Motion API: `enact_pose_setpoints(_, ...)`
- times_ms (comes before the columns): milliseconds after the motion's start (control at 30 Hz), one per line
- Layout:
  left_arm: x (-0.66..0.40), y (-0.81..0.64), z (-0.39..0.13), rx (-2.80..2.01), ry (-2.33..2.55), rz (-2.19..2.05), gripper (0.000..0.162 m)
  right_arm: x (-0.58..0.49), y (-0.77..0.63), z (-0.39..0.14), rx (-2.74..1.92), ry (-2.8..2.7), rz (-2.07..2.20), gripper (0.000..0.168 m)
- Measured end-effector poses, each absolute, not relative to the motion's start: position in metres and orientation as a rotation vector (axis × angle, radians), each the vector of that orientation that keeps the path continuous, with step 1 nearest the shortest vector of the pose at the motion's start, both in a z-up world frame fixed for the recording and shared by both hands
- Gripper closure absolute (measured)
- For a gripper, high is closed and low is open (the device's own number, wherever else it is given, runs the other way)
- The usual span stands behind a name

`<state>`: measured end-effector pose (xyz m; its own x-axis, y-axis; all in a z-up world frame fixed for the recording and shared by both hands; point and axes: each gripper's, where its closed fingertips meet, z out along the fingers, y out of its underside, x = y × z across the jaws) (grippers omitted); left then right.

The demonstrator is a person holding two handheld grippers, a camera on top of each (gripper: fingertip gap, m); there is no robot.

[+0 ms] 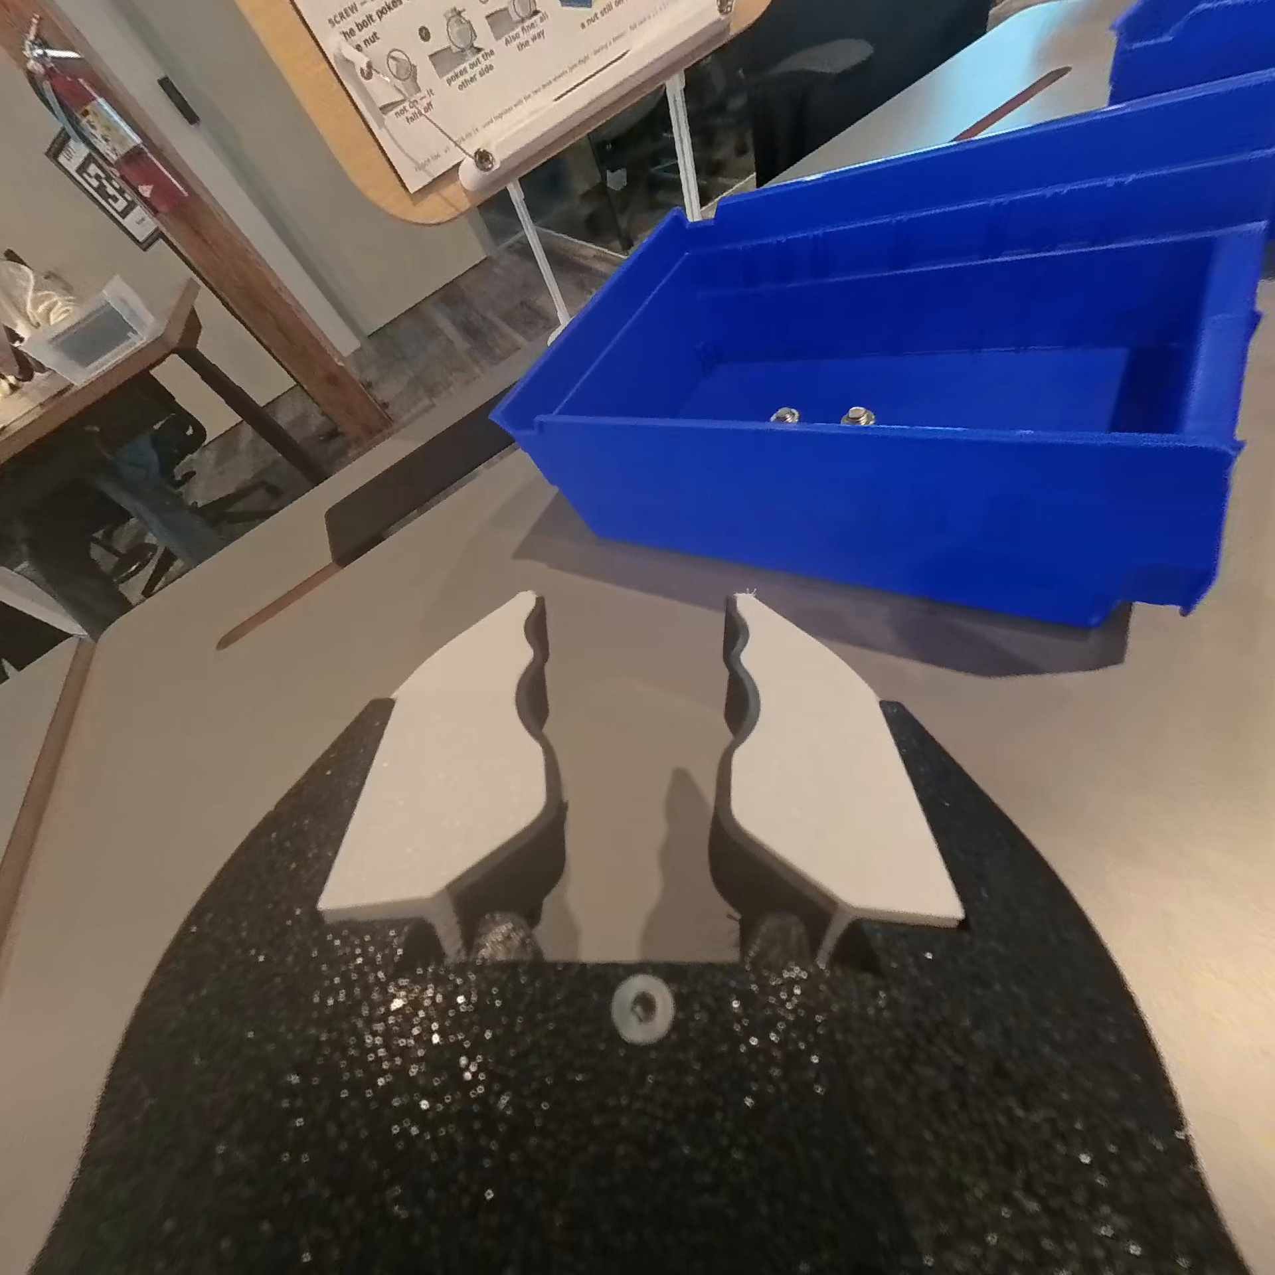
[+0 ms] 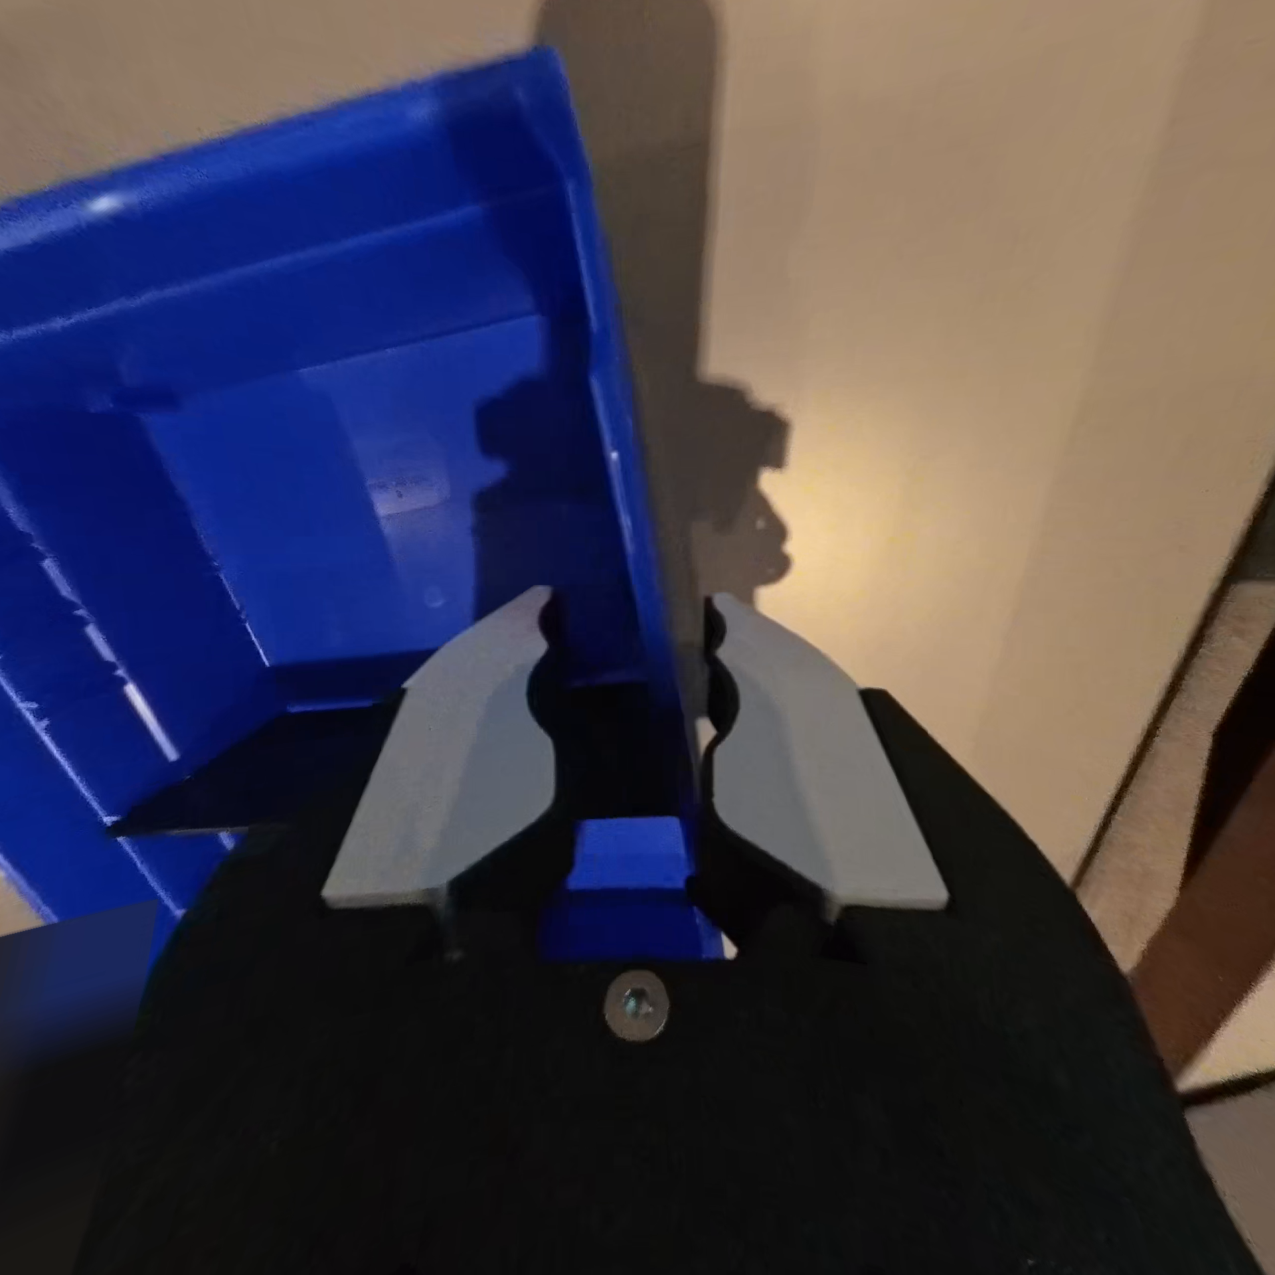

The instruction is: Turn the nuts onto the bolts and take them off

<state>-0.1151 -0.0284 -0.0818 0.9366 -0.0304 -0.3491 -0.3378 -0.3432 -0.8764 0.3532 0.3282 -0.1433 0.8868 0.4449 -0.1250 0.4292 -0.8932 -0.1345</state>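
Observation:
In the left wrist view a blue bin (image 1: 883,497) stands on the grey table, ahead and to the right. Two small metal bolts with nuts (image 1: 786,415) (image 1: 857,415) stand on its floor near the front wall. My left gripper (image 1: 635,607) is open and empty, over bare table short of the bin. In the right wrist view my right gripper (image 2: 631,600) is open and straddles the side wall of a blue bin (image 2: 607,414), near its corner. The wall runs close to the right finger. No bolt or nut shows in that view, which is blurred.
More blue bins (image 1: 1187,41) stand behind the near one at the back right. An instruction board on a white stand (image 1: 524,76) is beyond the table. The table's left edge (image 1: 76,662) and right edge (image 2: 1138,793) are close. Spacing between my two grippers at the tips: around 60 centimetres.

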Motion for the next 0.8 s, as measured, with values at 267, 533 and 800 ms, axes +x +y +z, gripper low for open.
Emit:
enact_pose_setpoints(267, -0.105, -0.031, -0.084, -1.887, 0.266, 0.274, 0.113, 0.242, 0.305, -0.046, -2.320, -1.023, 0.460, 0.122)
enact_pose_setpoints(533, -0.091, -0.031, -0.077, -1.874, 0.310, 0.250, 0.112, 0.095, 0.183, -0.085, -2.158, -1.635, 0.575, 0.124)
enact_pose_setpoints(800, -0.102, -0.050, -0.077, -1.880, 0.297, 0.249, 0.110, 0.080, 0.193, -0.124, -2.344, -1.567, 0.319, 0.142)
